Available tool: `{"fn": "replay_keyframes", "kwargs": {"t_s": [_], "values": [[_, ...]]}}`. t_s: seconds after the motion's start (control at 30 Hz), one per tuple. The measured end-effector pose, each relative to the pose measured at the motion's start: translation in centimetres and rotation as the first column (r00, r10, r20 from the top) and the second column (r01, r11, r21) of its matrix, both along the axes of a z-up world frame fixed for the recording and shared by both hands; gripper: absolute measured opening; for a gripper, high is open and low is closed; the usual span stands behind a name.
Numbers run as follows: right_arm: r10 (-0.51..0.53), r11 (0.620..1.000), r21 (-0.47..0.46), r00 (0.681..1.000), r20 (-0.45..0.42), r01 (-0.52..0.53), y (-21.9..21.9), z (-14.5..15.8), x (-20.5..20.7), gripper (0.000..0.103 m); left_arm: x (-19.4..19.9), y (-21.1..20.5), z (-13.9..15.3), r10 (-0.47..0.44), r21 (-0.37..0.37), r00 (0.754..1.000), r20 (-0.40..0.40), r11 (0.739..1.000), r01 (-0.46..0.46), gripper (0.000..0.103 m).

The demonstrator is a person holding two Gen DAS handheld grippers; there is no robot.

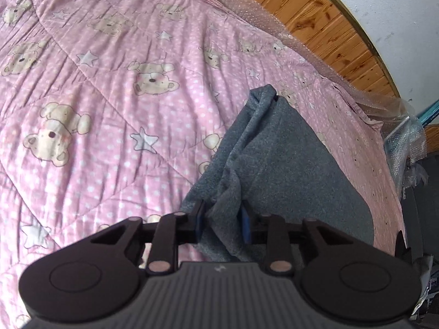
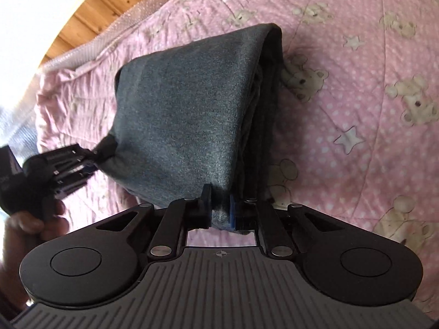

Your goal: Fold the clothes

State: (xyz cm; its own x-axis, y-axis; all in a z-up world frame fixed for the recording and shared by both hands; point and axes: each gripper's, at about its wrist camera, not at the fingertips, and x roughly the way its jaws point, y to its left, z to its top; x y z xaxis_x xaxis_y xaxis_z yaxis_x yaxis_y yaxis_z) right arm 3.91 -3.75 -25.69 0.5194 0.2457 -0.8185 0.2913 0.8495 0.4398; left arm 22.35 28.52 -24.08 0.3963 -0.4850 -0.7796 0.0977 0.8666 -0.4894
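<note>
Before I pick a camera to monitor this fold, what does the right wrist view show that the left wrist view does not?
Only the right wrist view shows the right gripper clamped on a corner of the grey fleece garment, the left gripper from outside at another corner, and a hand.

Only the left wrist view shows the left gripper's jaws up close, bunched cloth between them, plus the white wall.

Both show the pink bear-print quilt and the wooden panelling.
</note>
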Motion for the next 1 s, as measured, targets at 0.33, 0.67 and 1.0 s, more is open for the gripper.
{"fn": "replay_keyframes", "kwargs": {"t_s": [0.33,0.67,1.0], "values": [[0.055,0.962,-0.271,0.985,0.166,-0.008,-3.7,8.6,3.4,0.052,2.7,-1.6,7.8,-0.137,-0.012,0.977,0.162,0.99,0.141,0.049],[0.268,0.922,-0.319,0.957,0.111,-0.221,-2.2,0.9,13.5,0.059,9.0,-10.4,-0.4,-0.284,0.258,0.953,0.104,0.933,0.25,0.07],[-0.091,0.993,0.094,0.982,0.166,0.076,-9.2,1.7,5.8,0.08,7.1,-2.2,2.5,-0.235,0.065,0.967,0.099,0.971,0.229,0.068]]}}
